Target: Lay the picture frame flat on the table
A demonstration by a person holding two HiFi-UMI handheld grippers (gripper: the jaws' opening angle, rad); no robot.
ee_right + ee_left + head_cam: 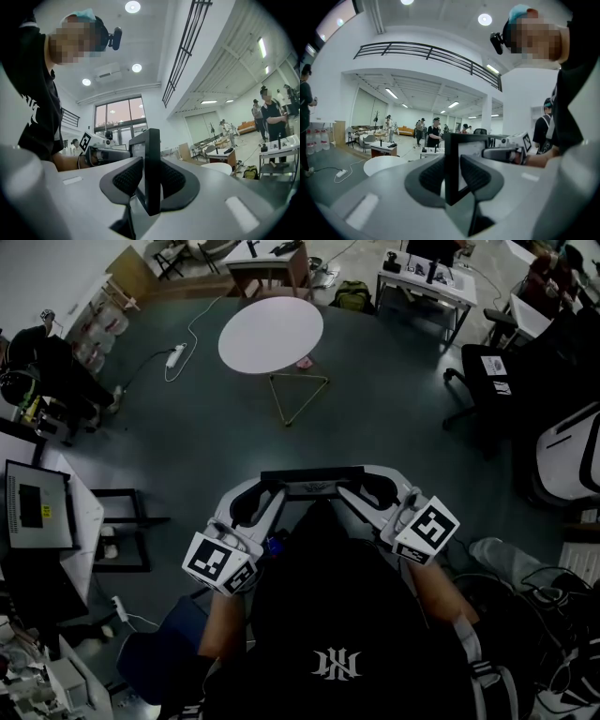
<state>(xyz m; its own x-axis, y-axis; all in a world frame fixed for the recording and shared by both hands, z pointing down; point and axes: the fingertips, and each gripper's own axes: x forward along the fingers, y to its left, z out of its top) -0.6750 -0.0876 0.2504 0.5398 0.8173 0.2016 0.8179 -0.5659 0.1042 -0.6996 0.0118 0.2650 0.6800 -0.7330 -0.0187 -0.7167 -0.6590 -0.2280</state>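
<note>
Out front, your left gripper (452, 174) and right gripper (150, 180) each clamp one end of the picture frame (312, 473); carry it level (no twisting) toward the table (272, 334).

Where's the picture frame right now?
In the head view's lower middle, the picture frame is held by its ends between the left hand-held gripper and right hand-held gripper, short of the round white table.

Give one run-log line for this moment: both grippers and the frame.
left gripper: shut on picture frame | right gripper: same | picture frame: in air, short of round table
</note>
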